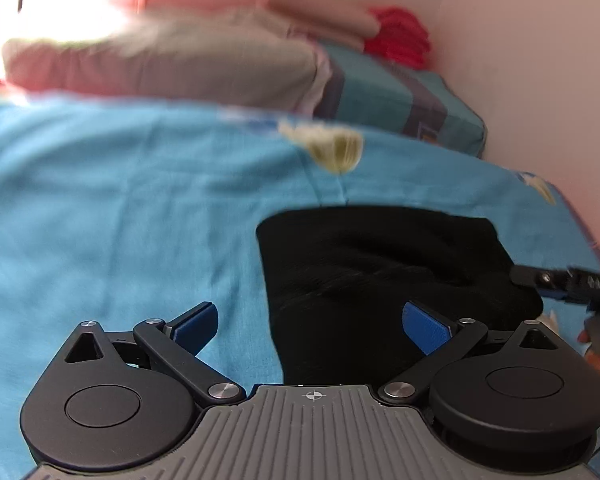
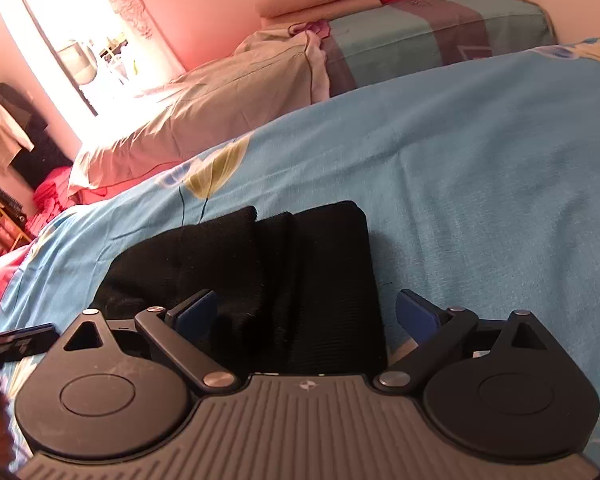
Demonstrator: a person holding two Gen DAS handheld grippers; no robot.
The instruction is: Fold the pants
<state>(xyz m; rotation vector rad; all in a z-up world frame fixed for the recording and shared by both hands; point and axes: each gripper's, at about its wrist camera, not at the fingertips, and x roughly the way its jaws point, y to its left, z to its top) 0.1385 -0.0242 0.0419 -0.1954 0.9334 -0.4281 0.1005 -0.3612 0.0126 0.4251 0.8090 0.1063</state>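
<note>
black pants (image 2: 268, 276) folded on bedsheet (image 2: 480, 184); both grippers gape.

open blue bedsheet (image 2: 480, 168) around folded black pants (image 2: 300, 276), pillows (image 2: 220, 100) beyond

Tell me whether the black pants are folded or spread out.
Folded: the black pants lie as a compact layered bundle on the blue bedsheet, stacked edges visible, no legs spread.

My left wrist camera looks forward along my spread left gripper (image 1: 310, 326), low and close over the blue bedsheet (image 1: 120, 200) (that view is blurred). My right wrist camera faces likewise from just beside. Both share the black pants (image 2: 300, 272), the sheet, and the far pillows (image 2: 220, 100).
</note>
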